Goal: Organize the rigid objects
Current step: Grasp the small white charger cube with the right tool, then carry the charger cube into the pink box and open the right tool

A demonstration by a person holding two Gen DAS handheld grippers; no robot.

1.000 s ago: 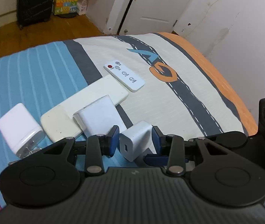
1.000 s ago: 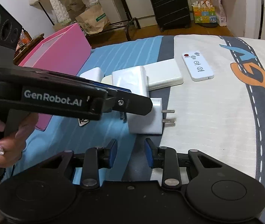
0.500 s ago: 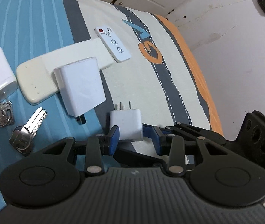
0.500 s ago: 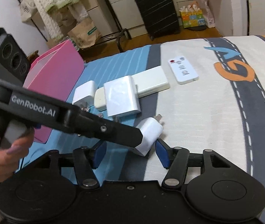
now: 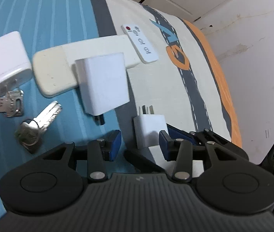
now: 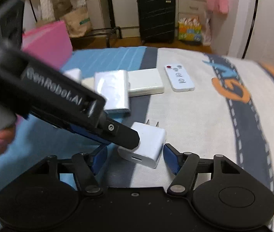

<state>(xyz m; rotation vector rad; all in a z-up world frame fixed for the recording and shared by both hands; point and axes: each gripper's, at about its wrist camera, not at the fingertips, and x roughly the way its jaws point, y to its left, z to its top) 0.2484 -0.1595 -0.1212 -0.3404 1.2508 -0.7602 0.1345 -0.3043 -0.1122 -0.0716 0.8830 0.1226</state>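
Note:
A small white plug charger (image 5: pixel 150 130) (image 6: pixel 146 145) lies on the bed, prongs pointing away. My left gripper (image 5: pixel 140 143) is open, and the charger sits by its right finger, untouched on the left. My right gripper (image 6: pixel 135 158) is open around the same charger from the near side, jaws apart from it. The left gripper's arm (image 6: pixel 63 108) crosses the right wrist view and hides the charger's left edge. A larger white adapter (image 5: pixel 103 85) (image 6: pixel 113 92) lies on a cream power bank (image 5: pixel 63 65) (image 6: pixel 145 82). A white remote (image 5: pixel 139 43) (image 6: pixel 179 78) lies beyond.
Another white adapter (image 5: pixel 4 58) and two sets of keys (image 5: pixel 38 123) (image 5: pixel 7 104) lie at the left on the blue stripes. A pink box (image 6: pixel 49 40) stands at the bed's left edge. A black suitcase (image 6: pixel 156 17) stands on the floor behind.
My left gripper opened and let go of the small charger, which now lies on the bed. My right gripper moved in around it and opened wider.

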